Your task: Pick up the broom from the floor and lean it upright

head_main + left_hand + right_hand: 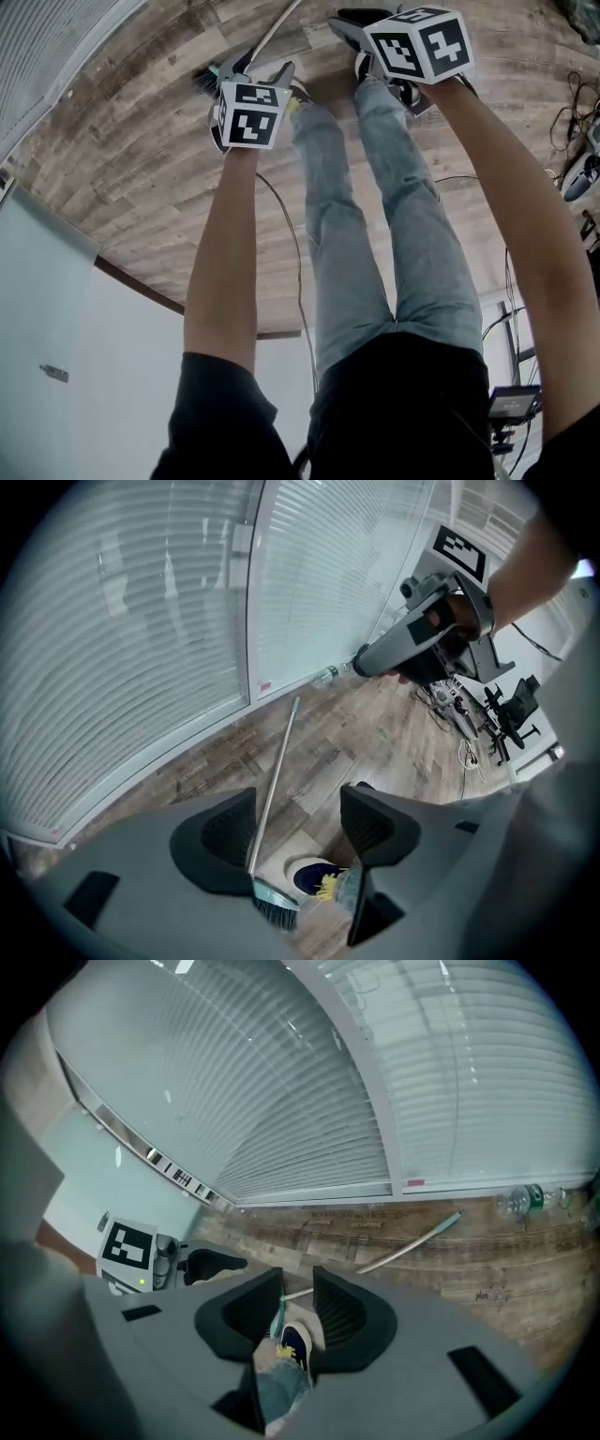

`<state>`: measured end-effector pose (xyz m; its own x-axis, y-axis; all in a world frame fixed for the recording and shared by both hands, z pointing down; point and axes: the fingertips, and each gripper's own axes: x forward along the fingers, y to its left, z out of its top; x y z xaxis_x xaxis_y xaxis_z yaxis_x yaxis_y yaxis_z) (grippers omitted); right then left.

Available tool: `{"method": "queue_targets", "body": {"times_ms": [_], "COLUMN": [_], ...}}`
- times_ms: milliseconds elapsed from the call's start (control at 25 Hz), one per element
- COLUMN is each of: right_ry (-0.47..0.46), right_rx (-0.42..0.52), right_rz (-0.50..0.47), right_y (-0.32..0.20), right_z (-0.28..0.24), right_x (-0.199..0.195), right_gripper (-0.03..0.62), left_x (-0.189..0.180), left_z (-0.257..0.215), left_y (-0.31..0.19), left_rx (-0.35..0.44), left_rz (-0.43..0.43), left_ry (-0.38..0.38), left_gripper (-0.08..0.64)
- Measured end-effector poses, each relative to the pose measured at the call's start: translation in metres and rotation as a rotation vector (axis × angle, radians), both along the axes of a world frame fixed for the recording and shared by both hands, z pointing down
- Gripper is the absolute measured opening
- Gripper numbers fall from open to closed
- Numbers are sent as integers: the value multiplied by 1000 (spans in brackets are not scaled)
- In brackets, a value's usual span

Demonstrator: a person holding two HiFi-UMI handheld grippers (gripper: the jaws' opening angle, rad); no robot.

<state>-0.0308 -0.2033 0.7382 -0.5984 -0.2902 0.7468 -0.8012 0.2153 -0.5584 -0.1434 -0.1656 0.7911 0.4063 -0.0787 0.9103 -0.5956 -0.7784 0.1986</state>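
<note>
Nothing reads clearly to me: faint dark print on the grey-brown wood-plank floor (356, 1215) and a small pink sticker (413, 1183) on the white window frame (386, 1138) are too small.

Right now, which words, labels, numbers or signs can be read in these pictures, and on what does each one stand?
Nothing can be read with certainty.
Print on the floor planks: blurred, unreadable.
Pink sticker on the window frame: too small.
Label on the bottle: too small.
Marker cubes: black-and-white square patterns, no letters.
</note>
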Motion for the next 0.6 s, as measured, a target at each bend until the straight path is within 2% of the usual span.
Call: {"method": "queue_targets", "body": {"times_ms": [40,80,320,480,600], "right_ry": [3,1,3,11,0], "right_rx": [-18,-34,-64,-70,-85], "right_rz": [23,47,178,185,183], "right_y": [0,0,-8,-8,-11], "right_z": [7,14,44,56,69], "right_x": [6,11,28,26,22], "right_gripper": [136,167,215,268,294], "left_x": [-2,-4,-9,-8,0], "left_z": [7,13,41,54,69], "left_y": [1,2,3,5,6], "left_rx": [-14,-19,3,-9,-10], "left_rz": [-7,-10,24,42,107], "left_ry": [-11,-19,-75,-89,-83], "left_gripper": [278,283,345,392,419]}}
